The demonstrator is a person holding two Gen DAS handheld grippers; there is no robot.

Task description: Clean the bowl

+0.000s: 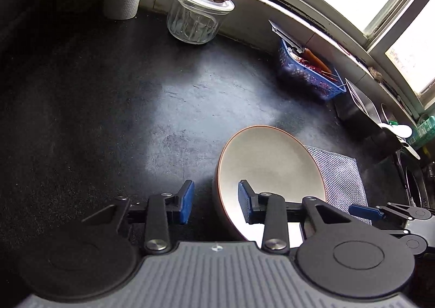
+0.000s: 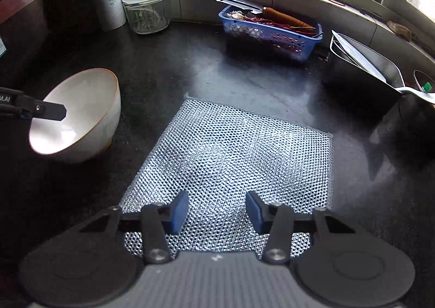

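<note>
Both wrist views look steeply down at the desk [image 1: 108, 96] toward the window wall. The left sits close over the bowl [image 1: 269, 156], the right just beside it; both share the bowl and mesh cloth [image 2: 233, 150].

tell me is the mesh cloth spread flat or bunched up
Spread flat: the mesh cloth lies open on the dark counter, its straight edges and corners showing.

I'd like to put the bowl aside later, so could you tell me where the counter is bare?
The widest bare patch lies between the bowl, glass jar, blue basket and mesh cloth. It is crowded along the back wall and around the metal containers on the right.
</note>
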